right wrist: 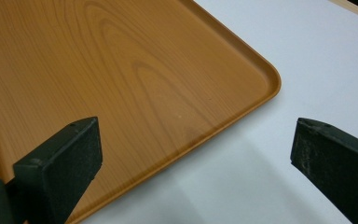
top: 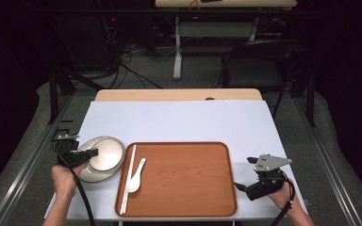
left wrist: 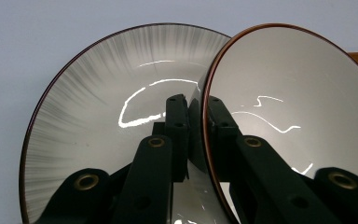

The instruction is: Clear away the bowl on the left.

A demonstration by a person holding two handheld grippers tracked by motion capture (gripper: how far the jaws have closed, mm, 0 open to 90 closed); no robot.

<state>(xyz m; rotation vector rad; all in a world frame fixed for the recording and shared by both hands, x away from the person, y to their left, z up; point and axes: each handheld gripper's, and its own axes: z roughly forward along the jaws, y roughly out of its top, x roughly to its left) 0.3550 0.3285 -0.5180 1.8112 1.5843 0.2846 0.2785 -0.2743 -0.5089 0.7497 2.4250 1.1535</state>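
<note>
Jaws of my left gripper point(left wrist: 195, 116) pinch the bowl point(left wrist: 289, 107) rim, tilting it off the plate point(left wrist: 98, 102) at the tray's point(top: 179, 179) 9 o'clock for lifting; right gripper point(right wrist: 193, 154) jaws spread, idle.

wooden tray point(top: 184, 181) on the white table point(top: 179, 120), white spoon point(top: 135, 178) and chopsticks point(top: 127, 176) lying in it

No readable text, no labels, no brand marks, no numbers, no signs on any surface across the three views
</note>
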